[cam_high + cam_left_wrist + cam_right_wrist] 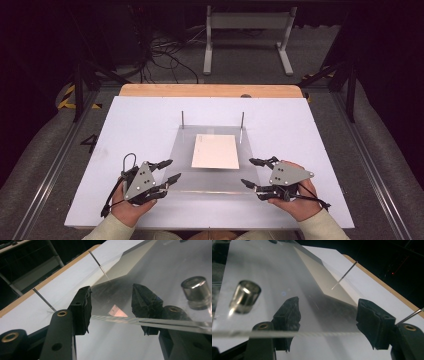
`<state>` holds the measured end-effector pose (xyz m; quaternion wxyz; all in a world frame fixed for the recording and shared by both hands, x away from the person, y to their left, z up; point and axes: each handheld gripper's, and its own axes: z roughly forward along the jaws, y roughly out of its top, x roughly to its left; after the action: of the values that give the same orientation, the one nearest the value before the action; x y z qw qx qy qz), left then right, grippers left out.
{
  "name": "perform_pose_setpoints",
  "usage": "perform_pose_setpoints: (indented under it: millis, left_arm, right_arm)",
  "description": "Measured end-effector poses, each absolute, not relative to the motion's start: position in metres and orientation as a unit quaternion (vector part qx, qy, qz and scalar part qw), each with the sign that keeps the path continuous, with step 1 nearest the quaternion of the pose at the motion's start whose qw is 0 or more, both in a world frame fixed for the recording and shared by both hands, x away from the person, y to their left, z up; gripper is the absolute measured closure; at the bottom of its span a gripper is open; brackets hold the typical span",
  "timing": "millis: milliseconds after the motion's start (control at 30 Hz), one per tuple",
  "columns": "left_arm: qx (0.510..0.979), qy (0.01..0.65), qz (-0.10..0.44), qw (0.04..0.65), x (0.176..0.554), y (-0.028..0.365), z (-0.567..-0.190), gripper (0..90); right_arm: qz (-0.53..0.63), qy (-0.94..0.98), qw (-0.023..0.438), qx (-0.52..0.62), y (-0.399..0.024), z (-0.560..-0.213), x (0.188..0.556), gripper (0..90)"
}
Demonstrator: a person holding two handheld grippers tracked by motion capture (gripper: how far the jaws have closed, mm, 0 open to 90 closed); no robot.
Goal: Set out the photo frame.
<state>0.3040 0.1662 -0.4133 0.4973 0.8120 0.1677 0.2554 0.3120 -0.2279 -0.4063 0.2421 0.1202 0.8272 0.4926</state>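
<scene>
1. Surface: a white board (150, 125) lies on a wooden table (210, 90), whose edge shows along the far side. The floor around it is grey, with dark metal rails at left and right.
2. Room: the background is dark. A white frame stand (247, 37) is on the floor beyond the table, with black cables (160, 52) tangled to its left.
3. Count, sheets: one clear plate (212, 160) lies at the middle of the board, its near edge towards the person. One pale sheet (216, 151) lies at the plate's middle; whether it is on or under the plate I cannot tell.
4. Count, pins: two thin upright metal pins (182, 119), one at each far corner of the clear plate.
5. Count, studs: one short metal cylinder (197, 291) on the clear plate in the left gripper view, one in the right gripper view.
6. Left gripper (167, 170): held at the plate's near left corner. Its jaws stand apart with the plate's edge between them; the pads do not press on it.
7. Right gripper (252, 172): held at the plate's near right corner. Its jaws stand wide apart across the plate's edge, gripping nothing.
8. Count, hands: two, one on each gripper, pale sleeves at the bottom edge of the high view.
</scene>
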Motion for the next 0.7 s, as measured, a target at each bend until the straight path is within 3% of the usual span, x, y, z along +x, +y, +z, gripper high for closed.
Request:
perform_pose_setpoints:
  millis: [267, 333, 400, 700]
  left_arm:
    - [0.812, 0.169, 0.255, 0.496, 0.304, 0.167, -0.413, 49.9]
    - [0.811, 0.17, 0.254, 0.499, 0.305, 0.166, -0.413, 50.0]
    - [0.81, 0.171, 0.253, 0.501, 0.304, 0.166, -0.413, 50.7]
    - [0.808, 0.152, 0.247, 0.512, 0.295, 0.162, -0.403, 54.4]
  right_arm:
    - [0.522, 0.815, 0.226, 0.113, -0.215, -0.417, 0.322, 34.8]
    - [0.533, 0.809, 0.221, 0.114, -0.216, -0.418, 0.324, 39.4]
    - [0.543, 0.799, 0.232, 0.116, -0.216, -0.416, 0.323, 50.8]
    - [0.551, 0.792, 0.229, 0.129, -0.217, -0.41, 0.319, 53.5]
